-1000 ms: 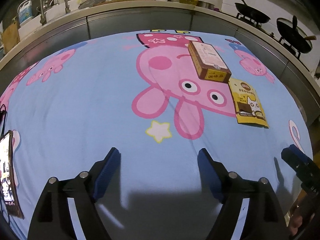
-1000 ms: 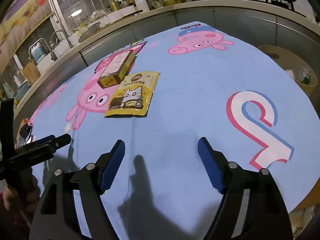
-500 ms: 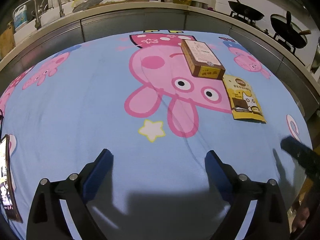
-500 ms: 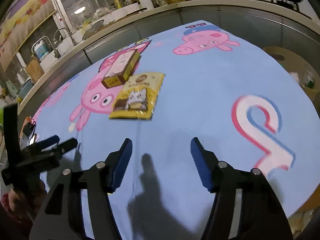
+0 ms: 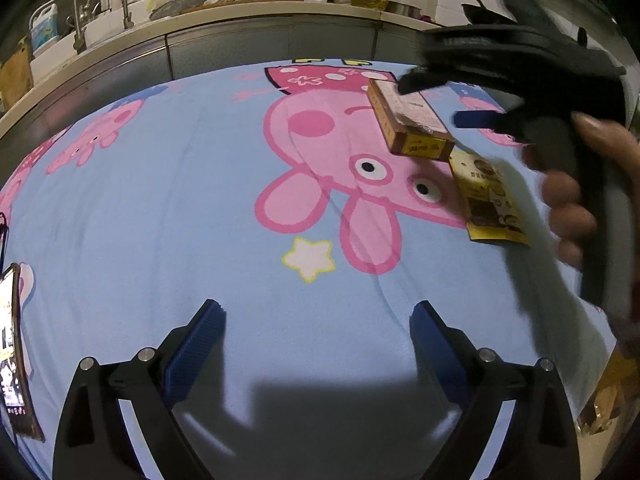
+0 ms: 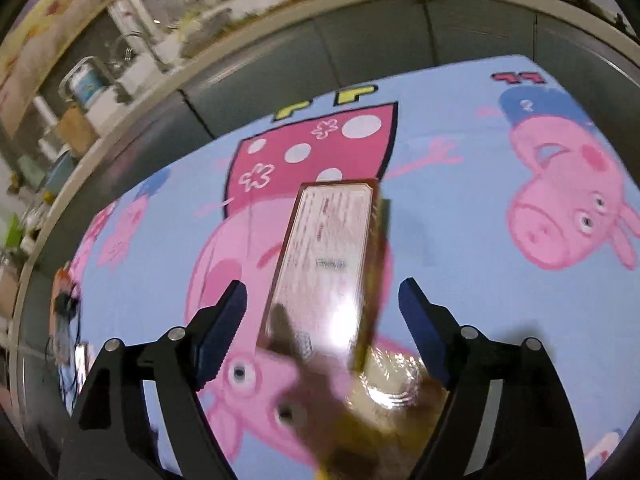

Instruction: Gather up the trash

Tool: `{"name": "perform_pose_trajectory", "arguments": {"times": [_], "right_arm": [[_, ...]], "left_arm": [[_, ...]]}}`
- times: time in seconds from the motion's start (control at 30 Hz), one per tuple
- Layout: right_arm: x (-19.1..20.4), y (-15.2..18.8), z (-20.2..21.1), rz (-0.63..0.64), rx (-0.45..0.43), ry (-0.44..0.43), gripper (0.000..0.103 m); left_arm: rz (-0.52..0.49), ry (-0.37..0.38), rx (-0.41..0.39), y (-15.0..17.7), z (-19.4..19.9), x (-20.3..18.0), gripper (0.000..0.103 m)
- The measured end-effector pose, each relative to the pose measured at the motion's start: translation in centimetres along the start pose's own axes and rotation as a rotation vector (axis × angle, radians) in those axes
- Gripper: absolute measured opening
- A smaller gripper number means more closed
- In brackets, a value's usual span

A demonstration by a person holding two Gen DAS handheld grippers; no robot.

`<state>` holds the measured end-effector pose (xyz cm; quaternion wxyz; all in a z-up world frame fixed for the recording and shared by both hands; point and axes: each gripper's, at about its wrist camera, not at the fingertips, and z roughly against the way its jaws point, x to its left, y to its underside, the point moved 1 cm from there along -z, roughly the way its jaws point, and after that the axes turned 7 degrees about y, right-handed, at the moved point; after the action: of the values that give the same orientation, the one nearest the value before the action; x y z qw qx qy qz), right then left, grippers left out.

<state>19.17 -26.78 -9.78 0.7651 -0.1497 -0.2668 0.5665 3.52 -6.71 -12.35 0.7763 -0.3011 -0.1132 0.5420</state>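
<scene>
blue cloth [image 6: 460, 200] | brown box [image 6: 328, 256] between right tool [image 6: 320, 308] fingers, untouched

A soft, matt printed cloth [image 5: 168, 208] with faint creases covers the table. The brown box [image 6: 332, 256] looks like cardboard with a glossy, glaring top; the yellow pouch [image 5: 490, 204] looks like shiny foil. Ribbed blue pads [image 5: 192, 350] line matt black plastic fingers with metal screws.

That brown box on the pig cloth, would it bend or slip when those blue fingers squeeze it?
The brown box has straight edges, so it probably stays stiff. Its top glares, so it may be slippery. It lies flat, unlikely to roll.
</scene>
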Motion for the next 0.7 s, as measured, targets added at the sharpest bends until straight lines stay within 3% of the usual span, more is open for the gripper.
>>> {"name": "perform_pose_trajectory", "arguments": {"times": [0.07,0.13,0.2,0.4,0.7], "right_arm": [[0.6,-0.4,-1.7,0.008,0.026,0.036,0.079],[2.0,-0.2,-2.4,0.059,-0.003,0.084,0.078],[3.5,0.4,-2.8,0.145,-0.014,0.127,0.063],[5.3,4.1,-1.3,0.254,-0.025,0.051,0.06],[5.5,12.9,3.3,0.406,-0.06,-0.029,0.061]], "left_arm": [[0.01,-0.014,0.007,0.0,0.1,0.4,0.095],[0.025,-0.029,0.011,0.0,0.2,1.0,0.095],[0.042,-0.049,0.012,0.2,0.4,1.6,0.095],[0.073,-0.092,0.003,0.7,0.9,3.4,0.095],[0.087,-0.125,0.006,1.4,1.4,4.5,0.096]]}}
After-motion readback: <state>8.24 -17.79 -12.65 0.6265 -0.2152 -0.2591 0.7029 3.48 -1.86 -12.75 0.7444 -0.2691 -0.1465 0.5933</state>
